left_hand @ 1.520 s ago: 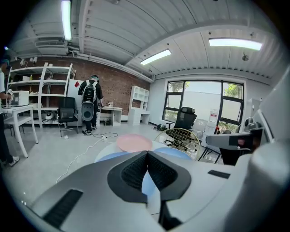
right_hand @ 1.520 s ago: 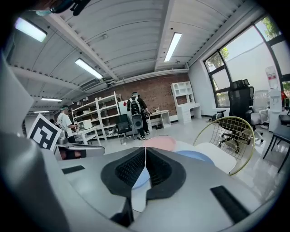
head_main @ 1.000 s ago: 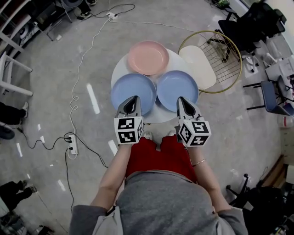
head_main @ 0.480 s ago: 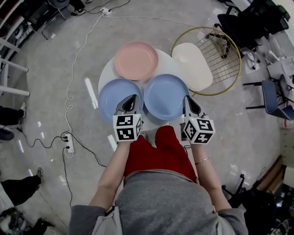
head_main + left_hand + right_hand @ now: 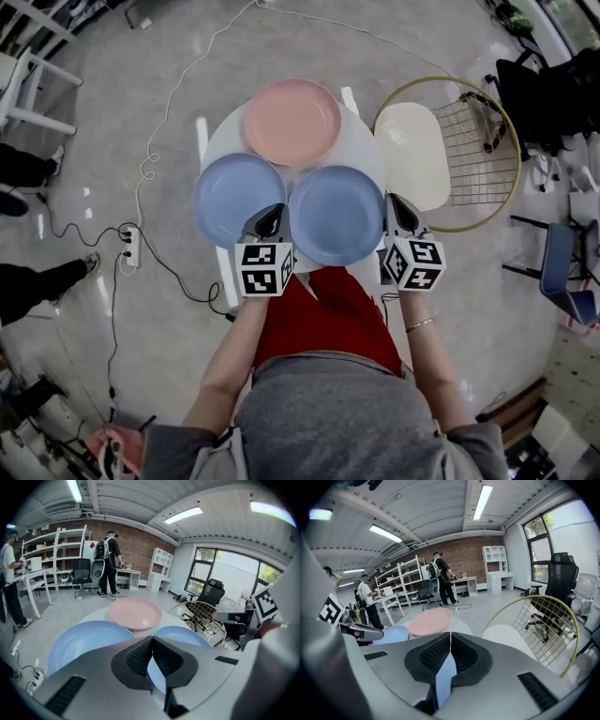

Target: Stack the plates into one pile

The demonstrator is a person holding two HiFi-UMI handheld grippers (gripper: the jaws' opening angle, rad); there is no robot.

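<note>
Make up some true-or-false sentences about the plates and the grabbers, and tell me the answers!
1. Three plates sit on the round white table. True.
2. Two plates are blue and one is pink. True: the left blue plate, the right blue plate and the pink plate.
3. The plates are already in one pile. False: they lie side by side, none on top of another.
4. One of the grabbers is holding a plate. False: the left gripper and the right gripper are both shut with nothing in them.
5. The pink plate is closest to the person. False: it is the farthest one; the two blue plates are closer.
</note>
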